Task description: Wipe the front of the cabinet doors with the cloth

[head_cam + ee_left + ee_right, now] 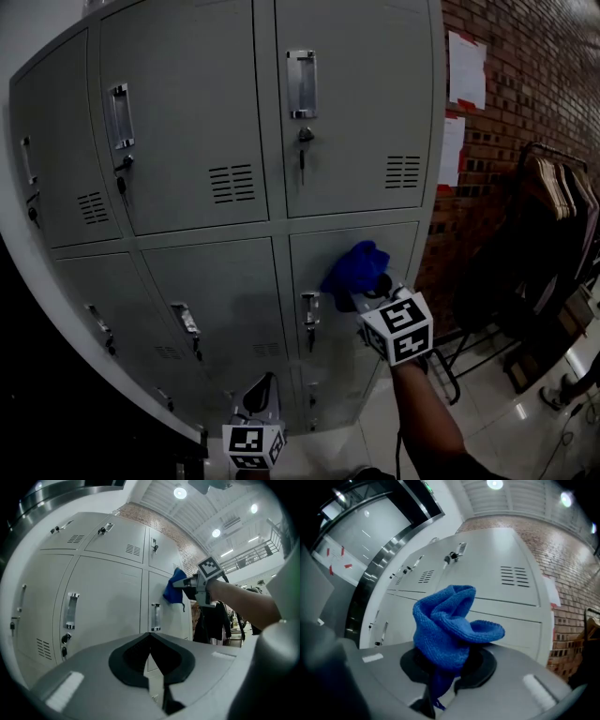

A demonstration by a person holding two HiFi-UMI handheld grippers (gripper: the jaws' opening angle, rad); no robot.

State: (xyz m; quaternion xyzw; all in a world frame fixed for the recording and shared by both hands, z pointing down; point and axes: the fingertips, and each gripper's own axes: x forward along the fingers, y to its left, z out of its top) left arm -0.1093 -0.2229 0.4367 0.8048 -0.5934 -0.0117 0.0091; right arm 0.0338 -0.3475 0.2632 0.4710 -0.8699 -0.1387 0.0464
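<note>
Right gripper [364, 298] is clamped on the bunched blue cloth [356, 267]. The cloth sits at the top of the lower-right locker door [311, 262] and looks in contact. Left gripper [261, 396] is closed on nothing, low by the bottom lockers.

Risks:
- The cloth is only pinched at its tail, so drag on the door could pull it free.
- A sweep to the left could snag the door handle [310, 321].

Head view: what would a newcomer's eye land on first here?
The bright blue cloth, bunched in the right tool, stands out against a right-hand door of the grey locker cabinet, below the top row. The left tool hangs low, shut and empty.
</note>
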